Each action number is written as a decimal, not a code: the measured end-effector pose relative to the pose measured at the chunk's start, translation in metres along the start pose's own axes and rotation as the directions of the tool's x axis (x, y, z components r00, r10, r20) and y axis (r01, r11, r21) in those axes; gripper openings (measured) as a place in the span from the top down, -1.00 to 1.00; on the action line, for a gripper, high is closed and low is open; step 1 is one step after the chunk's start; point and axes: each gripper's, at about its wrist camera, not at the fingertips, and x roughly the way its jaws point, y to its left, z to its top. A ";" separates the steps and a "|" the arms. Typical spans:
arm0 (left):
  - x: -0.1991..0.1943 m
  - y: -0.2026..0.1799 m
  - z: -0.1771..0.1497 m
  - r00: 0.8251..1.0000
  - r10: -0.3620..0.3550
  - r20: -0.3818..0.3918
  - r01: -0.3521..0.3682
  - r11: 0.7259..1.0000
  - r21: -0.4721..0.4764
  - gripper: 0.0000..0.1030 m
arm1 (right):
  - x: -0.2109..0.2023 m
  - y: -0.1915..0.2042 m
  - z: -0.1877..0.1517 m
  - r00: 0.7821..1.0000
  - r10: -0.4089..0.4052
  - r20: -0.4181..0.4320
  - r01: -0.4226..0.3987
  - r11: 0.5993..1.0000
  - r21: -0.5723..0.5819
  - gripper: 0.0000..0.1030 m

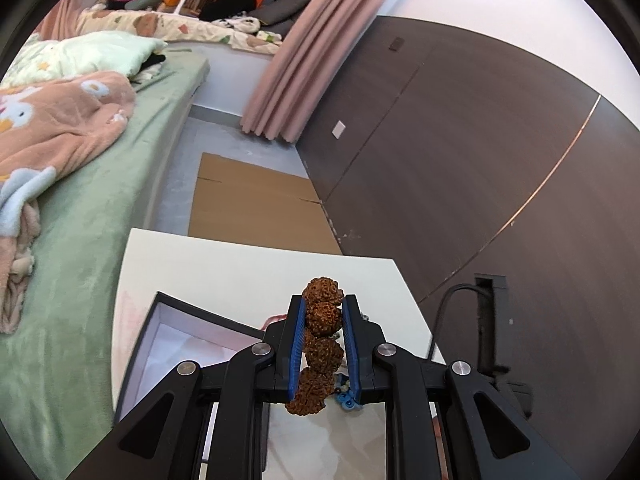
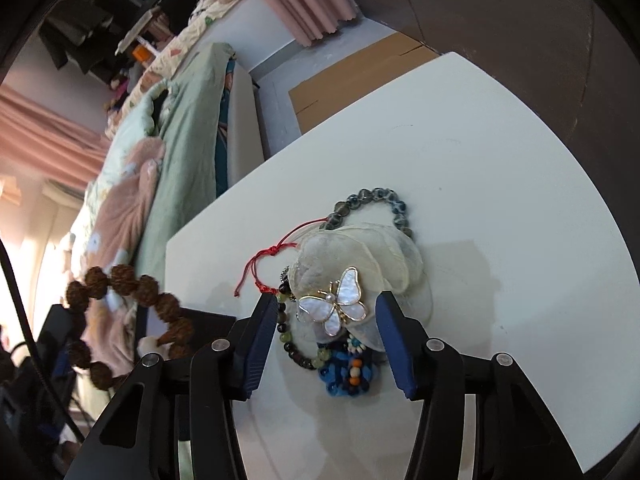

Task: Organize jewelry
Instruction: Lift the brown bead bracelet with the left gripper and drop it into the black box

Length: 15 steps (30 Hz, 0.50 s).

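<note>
My left gripper (image 1: 323, 312) is shut on a bracelet of large brown knobbly beads (image 1: 322, 344), held above the white table (image 1: 240, 264) beside an open dark-rimmed box (image 1: 160, 344). The same bracelet shows at the left of the right wrist view (image 2: 132, 304). My right gripper (image 2: 326, 320) is open, its fingers on either side of a pile of jewelry: a pearly butterfly brooch (image 2: 334, 304) on a translucent shell flower (image 2: 360, 252), a grey-blue bead bracelet (image 2: 376, 200), a red cord (image 2: 276, 256), a green and dark bead bracelet (image 2: 292, 344) and a blue beaded piece (image 2: 348, 376).
A bed with green sheet (image 1: 100, 216) and pink blanket (image 1: 52, 128) lies left of the table. Flat cardboard (image 1: 256, 204) lies on the floor beyond it. A dark wood wall (image 1: 460, 152) and pink curtain (image 1: 304, 52) stand to the right.
</note>
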 end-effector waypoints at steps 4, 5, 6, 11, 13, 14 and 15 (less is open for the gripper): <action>-0.007 0.005 0.002 1.000 0.001 0.008 -0.001 1.000 -0.007 0.63 | 0.009 0.007 0.000 0.999 -0.043 -0.007 0.043 0.999 -0.031 -0.03; -0.009 0.006 0.002 1.000 0.003 0.008 -0.003 1.000 -0.009 0.63 | 0.008 0.005 0.000 0.999 -0.048 -0.008 0.048 0.998 -0.034 -0.03; -0.011 0.008 0.002 1.000 0.004 0.007 -0.004 1.000 -0.012 0.63 | 0.009 0.008 0.000 0.998 -0.067 0.000 0.067 0.996 -0.052 -0.03; -0.022 0.013 0.002 1.000 0.015 0.015 -0.015 1.000 -0.017 0.63 | 0.015 0.020 -0.005 0.984 -0.177 0.011 0.177 0.975 -0.138 -0.03; -0.027 0.016 0.001 1.000 0.023 0.021 -0.023 1.000 -0.019 0.63 | 0.019 0.024 -0.008 0.976 -0.218 0.020 0.218 0.960 -0.173 -0.03; -0.029 0.017 0.001 0.999 0.027 0.023 -0.026 0.999 -0.020 0.63 | 0.019 0.026 -0.009 0.972 -0.233 0.028 0.234 0.954 -0.186 -0.03; -0.031 0.019 0.000 0.999 0.031 0.025 -0.031 0.999 -0.023 0.63 | 0.020 0.029 -0.011 0.968 -0.250 0.034 0.251 0.946 -0.203 0.01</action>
